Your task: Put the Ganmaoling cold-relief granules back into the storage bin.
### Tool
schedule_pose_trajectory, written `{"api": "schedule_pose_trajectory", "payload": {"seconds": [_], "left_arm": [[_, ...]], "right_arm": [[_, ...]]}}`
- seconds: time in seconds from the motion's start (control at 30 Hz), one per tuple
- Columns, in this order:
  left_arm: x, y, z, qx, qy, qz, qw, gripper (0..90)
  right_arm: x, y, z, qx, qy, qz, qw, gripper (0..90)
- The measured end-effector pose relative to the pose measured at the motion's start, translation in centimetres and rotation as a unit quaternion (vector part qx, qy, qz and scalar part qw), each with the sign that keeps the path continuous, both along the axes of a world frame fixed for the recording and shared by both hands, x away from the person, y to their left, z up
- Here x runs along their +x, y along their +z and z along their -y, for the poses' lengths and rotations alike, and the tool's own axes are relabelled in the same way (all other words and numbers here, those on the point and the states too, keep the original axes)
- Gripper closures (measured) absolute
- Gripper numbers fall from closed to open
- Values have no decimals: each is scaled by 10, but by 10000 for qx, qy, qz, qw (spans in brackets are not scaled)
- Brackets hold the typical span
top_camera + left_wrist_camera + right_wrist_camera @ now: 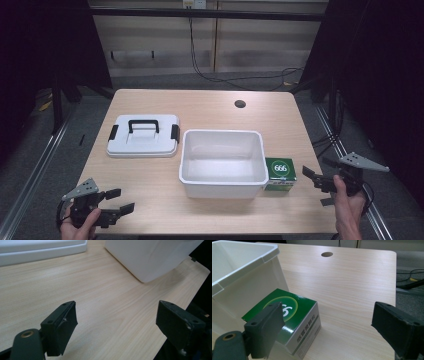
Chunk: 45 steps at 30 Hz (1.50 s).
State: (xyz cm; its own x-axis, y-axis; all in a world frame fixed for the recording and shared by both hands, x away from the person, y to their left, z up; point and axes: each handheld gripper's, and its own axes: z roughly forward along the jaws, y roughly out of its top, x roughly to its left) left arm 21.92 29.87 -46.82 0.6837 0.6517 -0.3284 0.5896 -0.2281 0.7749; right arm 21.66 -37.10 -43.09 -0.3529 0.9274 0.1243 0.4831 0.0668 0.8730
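Note:
A white open bin (222,162) stands mid-table, empty inside. Its white lid (143,135) with a black handle and black clips lies flat to its left. A green and white box marked 666 (280,173) sits against the bin's right wall. My right gripper (316,180) hovers open just right of the box; in the right gripper view the box (294,322) lies ahead of its left jaw, beside the bin (244,277). My left gripper (119,201) is open at the table's front left corner, over bare wood (107,305), with the bin (150,257) farther ahead.
The wooden table (210,107) has a round cable hole (240,104) at the back right. Cables run across the floor behind it. Dark frames and rails flank both sides. The table's right edge lies close under my right hand.

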Motion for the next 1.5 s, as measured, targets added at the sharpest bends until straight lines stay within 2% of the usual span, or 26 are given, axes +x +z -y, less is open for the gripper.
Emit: {"api": "schedule_pose_trajectory", "payload": {"seconds": [0.17,0.2,0.23,0.27,0.3,0.33,0.4,0.57,0.6,0.67,0.73,0.77,0.8,0.83,0.9,0.97,1.07,1.13,1.2,1.23,1.27,1.3,1.37,1.47,1.5], "left_arm": [[1,-1,1,22,-10,-27,10000,170],[1,-1,0,10,9,-20,10000,170],[1,0,0,12,7,-18,10000,170],[0,0,0,5,7,-20,10000,170],[0,-1,0,16,11,-15,10000,170],[0,-1,0,16,11,-15,10000,170],[1,-1,0,29,5,-17,10000,170],[1,-1,0,2,8,-18,10000,170],[1,-1,0,2,8,-18,10000,170],[1,-1,0,18,11,-22,10000,170],[1,-1,0,20,8,-21,10000,170],[1,-1,0,44,5,-31,10000,170],[1,-1,0,44,5,-31,10000,170],[1,-1,0,43,22,-31,10000,170],[0,-1,0,54,38,-30,10000,170],[0,-1,-1,40,48,-36,10000,170],[1,-1,-1,51,66,-35,10000,171],[0,-1,-1,41,62,-18,10000,173],[0,-1,-1,29,53,-21,10000,173],[0,-1,-1,22,61,-17,10000,173],[0,-1,-1,25,61,-16,10000,173],[0,-1,-1,58,50,-7,10000,173],[0,-1,0,59,67,-19,10000,177],[1,-1,0,66,51,-20,10000,178],[1,-1,0,66,51,-20,10000,178]], "right_arm": [[0,0,0,12,29,-46,10000,97],[1,0,1,179,67,-110,9998,97],[2,1,2,201,52,-122,9997,105],[2,2,2,241,157,-131,9995,143],[3,6,3,315,534,-286,9977,135],[3,6,3,315,534,-286,9977,135],[3,13,1,100,598,-310,9977,132],[6,23,-1,8,960,-379,9947,132],[6,23,-1,8,960,-379,9947,132],[9,29,-5,-173,1092,-401,9931,132],[10,31,-7,-229,1197,-386,9918,132],[12,35,-9,-218,1389,-305,9896,132],[12,35,-9,-218,1389,-305,9896,132],[14,40,-11,-267,1456,-105,9889,129],[15,43,-12,-334,1445,-45,9889,129],[20,49,-16,-362,1601,-79,9864,131],[25,53,-22,-546,1807,-326,9815,133],[29,55,-25,-552,1919,-495,9786,133],[32,55,-29,-550,2198,-630,9720,134],[34,54,-31,-640,2229,-687,9703,135],[36,54,-34,-810,2229,-703,9689,134],[37,53,-37,-1036,2261,-710,9660,134],[41,53,-41,-1317,2429,-781,9579,131],[46,52,-45,-1416,2661,-834,9498,130],[46,52,-45,-1416,2661,-834,9498,130]]}}
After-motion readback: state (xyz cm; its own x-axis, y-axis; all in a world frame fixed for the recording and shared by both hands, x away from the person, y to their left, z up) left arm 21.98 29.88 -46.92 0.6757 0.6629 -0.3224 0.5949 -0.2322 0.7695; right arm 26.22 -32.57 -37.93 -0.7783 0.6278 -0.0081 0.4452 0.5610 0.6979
